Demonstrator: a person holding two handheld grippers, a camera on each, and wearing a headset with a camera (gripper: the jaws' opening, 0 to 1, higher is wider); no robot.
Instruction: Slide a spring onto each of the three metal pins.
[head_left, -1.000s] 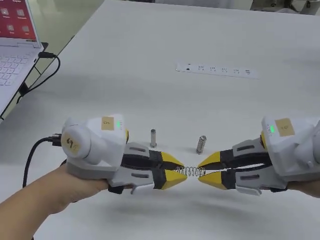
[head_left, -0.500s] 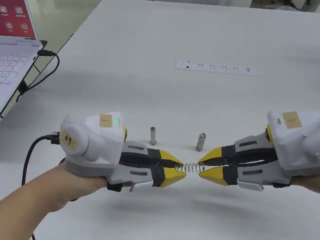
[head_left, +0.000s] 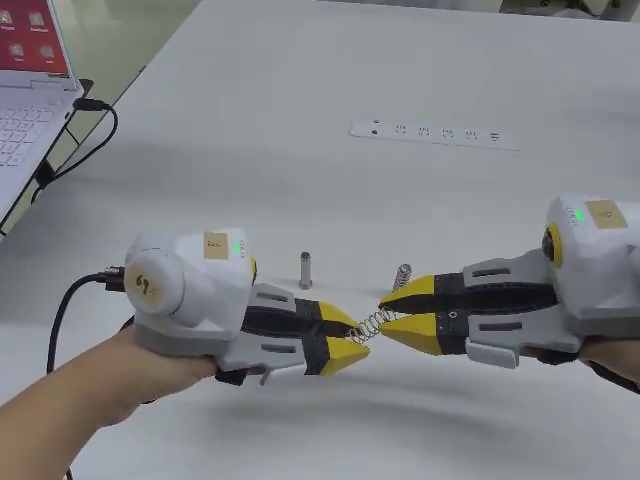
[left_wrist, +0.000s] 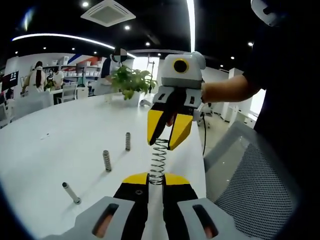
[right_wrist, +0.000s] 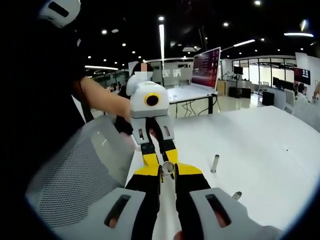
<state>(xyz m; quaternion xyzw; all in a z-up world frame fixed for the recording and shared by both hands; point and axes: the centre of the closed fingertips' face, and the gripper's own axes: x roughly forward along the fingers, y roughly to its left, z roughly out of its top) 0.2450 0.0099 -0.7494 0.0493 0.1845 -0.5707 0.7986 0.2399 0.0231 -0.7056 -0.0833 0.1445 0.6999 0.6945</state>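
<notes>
Spring: tilted, clear of the table, spanning your two grippers. Your left gripper is clamped on one end. Your right gripper, jaws barely parted, pinches the other. Left housing is hand-marked "69". Beyond: bare pin, sprung pin, second sprung pin.

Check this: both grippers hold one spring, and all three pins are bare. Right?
No: the left gripper view shows one bare pin, plus a near sprung pin and a far sprung pin. The left gripper and right gripper do hold one spring.
</notes>
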